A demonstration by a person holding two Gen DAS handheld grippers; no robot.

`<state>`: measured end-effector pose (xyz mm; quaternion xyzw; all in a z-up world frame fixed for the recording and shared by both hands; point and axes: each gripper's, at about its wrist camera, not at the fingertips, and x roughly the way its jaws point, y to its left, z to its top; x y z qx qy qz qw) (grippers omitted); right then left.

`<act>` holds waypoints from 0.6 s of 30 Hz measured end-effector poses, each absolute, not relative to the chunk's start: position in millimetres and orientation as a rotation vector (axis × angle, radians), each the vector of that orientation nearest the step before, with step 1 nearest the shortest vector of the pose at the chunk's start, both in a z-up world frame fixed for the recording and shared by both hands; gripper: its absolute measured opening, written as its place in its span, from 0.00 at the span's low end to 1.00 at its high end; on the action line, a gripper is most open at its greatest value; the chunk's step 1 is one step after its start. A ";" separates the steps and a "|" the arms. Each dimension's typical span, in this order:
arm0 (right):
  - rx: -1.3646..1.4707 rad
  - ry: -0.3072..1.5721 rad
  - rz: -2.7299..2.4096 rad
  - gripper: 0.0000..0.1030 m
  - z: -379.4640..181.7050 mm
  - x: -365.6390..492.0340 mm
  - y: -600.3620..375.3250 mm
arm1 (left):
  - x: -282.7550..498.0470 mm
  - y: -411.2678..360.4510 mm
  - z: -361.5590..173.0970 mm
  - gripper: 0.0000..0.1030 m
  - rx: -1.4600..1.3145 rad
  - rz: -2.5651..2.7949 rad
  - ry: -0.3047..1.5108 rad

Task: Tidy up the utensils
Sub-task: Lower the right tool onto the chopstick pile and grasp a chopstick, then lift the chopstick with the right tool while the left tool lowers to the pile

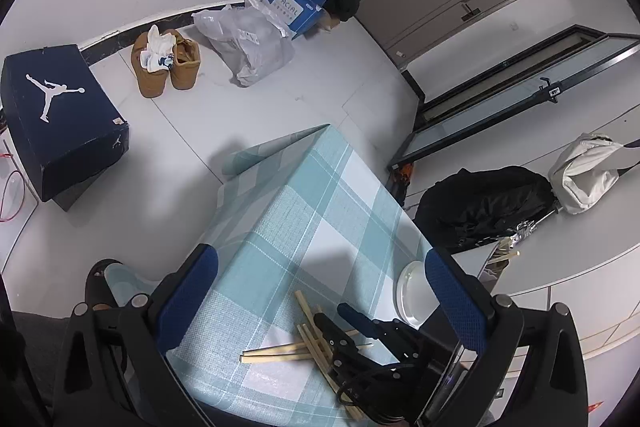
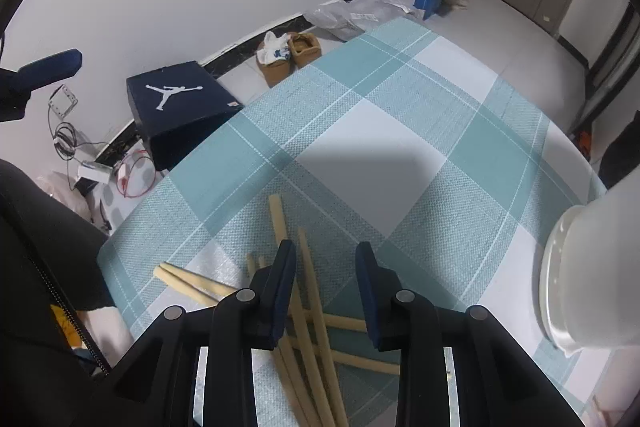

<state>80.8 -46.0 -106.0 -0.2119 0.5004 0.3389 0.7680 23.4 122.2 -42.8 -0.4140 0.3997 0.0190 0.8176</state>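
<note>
Several pale wooden chopsticks [image 2: 308, 307] lie crossed in a loose pile on the teal checked tablecloth [image 2: 400, 131]. My right gripper [image 2: 326, 259] is open just above the pile, with its fingers on either side of some sticks and nothing gripped. In the left wrist view the same chopsticks [image 1: 280, 349] lie low in the frame, with the right gripper [image 1: 340, 311] over them. My left gripper [image 1: 320, 267] is open and empty, held well above the table. A white cup or holder [image 2: 588, 275] stands at the table's right edge; it also shows in the left wrist view [image 1: 412, 291].
On the floor beyond the table are a dark blue shoe box [image 1: 60, 119], tan shoes [image 1: 164, 63], a plastic bag [image 1: 248, 39] and a blue carton [image 1: 296, 3]. A black bag [image 1: 484, 203] and a white bag [image 1: 588, 175] lie to the right. Cables [image 2: 72, 147] lie at the left.
</note>
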 end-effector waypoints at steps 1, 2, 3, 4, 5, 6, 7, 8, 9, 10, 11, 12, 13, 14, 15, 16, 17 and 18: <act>-0.475 1.084 0.719 0.26 -107.0 81.4 -44.7 | 23.3 121.8 -42.8 0.99 -0.880 0.046 0.853; -0.497 1.088 0.692 0.26 -108.8 83.0 -44.1 | 22.9 122.8 -43.0 0.99 -0.881 0.046 0.853; -0.495 1.105 0.693 0.23 -109.8 84.9 -44.8 | 22.8 122.7 -43.3 0.99 -0.885 0.043 0.854; -0.477 1.118 0.710 0.22 -109.8 86.1 -46.3 | 22.4 122.6 -43.3 0.99 -0.886 0.041 0.855; -0.469 1.121 0.713 0.21 -109.1 87.2 -49.0 | 22.2 123.6 -43.3 0.99 -0.887 0.041 0.855; -0.481 1.116 0.702 0.22 -108.7 87.3 -49.7 | 22.2 123.5 -43.3 0.99 -0.888 0.041 0.853; -0.496 1.113 0.701 0.22 -108.8 87.0 -49.2 | 22.0 123.7 -43.5 0.99 -0.891 0.044 0.852; -0.504 1.114 0.704 0.22 -109.2 86.6 -49.2 | 22.2 123.7 -43.6 0.99 -0.890 0.044 0.854; -0.512 1.119 0.709 0.21 -110.5 86.2 -48.1 | 22.0 123.9 -43.8 0.99 -0.894 0.048 0.854; -0.514 1.118 0.715 0.20 -110.8 86.0 -48.0 | 22.0 124.2 -43.6 0.99 -0.897 0.050 0.853; -0.512 1.116 0.728 0.14 -110.7 85.5 -47.2 | 22.0 124.3 -43.6 0.99 -0.896 0.051 0.852; -0.513 1.118 0.744 0.09 -110.7 85.7 -46.3 | 22.1 123.4 -43.0 0.99 -0.887 0.057 0.850; -0.518 1.119 0.759 0.06 -110.5 85.7 -45.5 | 22.5 123.0 -42.5 0.99 -0.878 0.068 0.848; -0.521 1.120 0.766 0.05 -110.9 85.5 -44.9 | 21.6 123.2 -42.2 0.99 -0.873 0.074 0.845; -0.522 1.121 0.772 0.05 -110.9 85.9 -44.5 | 21.7 122.3 -41.6 0.99 -0.864 0.081 0.841; -0.520 1.122 0.778 0.05 -111.1 86.1 -44.4 | 22.0 121.3 -41.6 0.99 -0.854 0.088 0.840; -0.513 1.124 0.782 0.04 -110.9 86.8 -45.3 | 22.6 121.2 -42.2 0.99 -0.850 0.091 0.842; -0.506 1.123 0.777 0.04 -110.1 87.5 -47.4 | 23.2 120.2 -43.4 0.99 -0.852 0.087 0.843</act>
